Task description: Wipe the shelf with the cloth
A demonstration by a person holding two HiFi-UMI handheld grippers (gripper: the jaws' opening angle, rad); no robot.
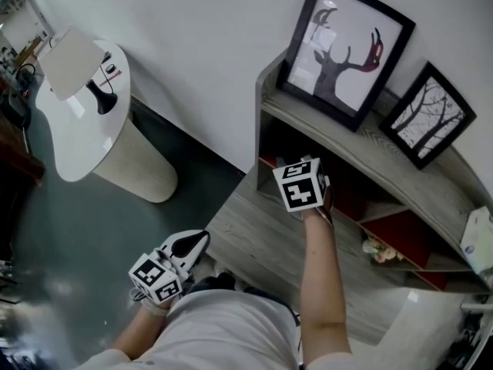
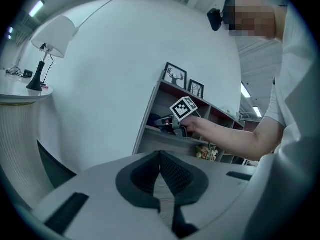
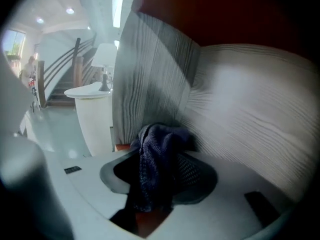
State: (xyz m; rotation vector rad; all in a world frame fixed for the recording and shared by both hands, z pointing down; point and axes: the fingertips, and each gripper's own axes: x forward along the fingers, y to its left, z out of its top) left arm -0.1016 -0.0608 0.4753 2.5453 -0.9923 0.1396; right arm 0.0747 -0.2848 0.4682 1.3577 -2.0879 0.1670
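Observation:
In the right gripper view a dark blue knitted cloth [image 3: 156, 159] hangs bunched between the jaws of my right gripper [image 3: 162, 166]. The jaws stand wide and do not pinch it. The cloth's top lies in the corner where the shelf's grey wood side wall [image 3: 150, 74] meets a wood board [image 3: 250, 109]. From the head view, the right gripper's marker cube [image 1: 300, 183] sits at the mouth of the shelf unit's [image 1: 339, 129] left compartment, hiding the fingertips. My left gripper [image 1: 194, 243] hangs shut and empty near my waist, far from the shelf.
Two framed pictures, a deer [image 1: 347, 48] and a tree [image 1: 427, 114], lean on the shelf top. Red-backed compartments [image 1: 404, 237] and a small flower bunch [image 1: 377, 249] lie to the right. A white round table [image 1: 77, 129] with a lamp [image 1: 73, 60] stands at the left.

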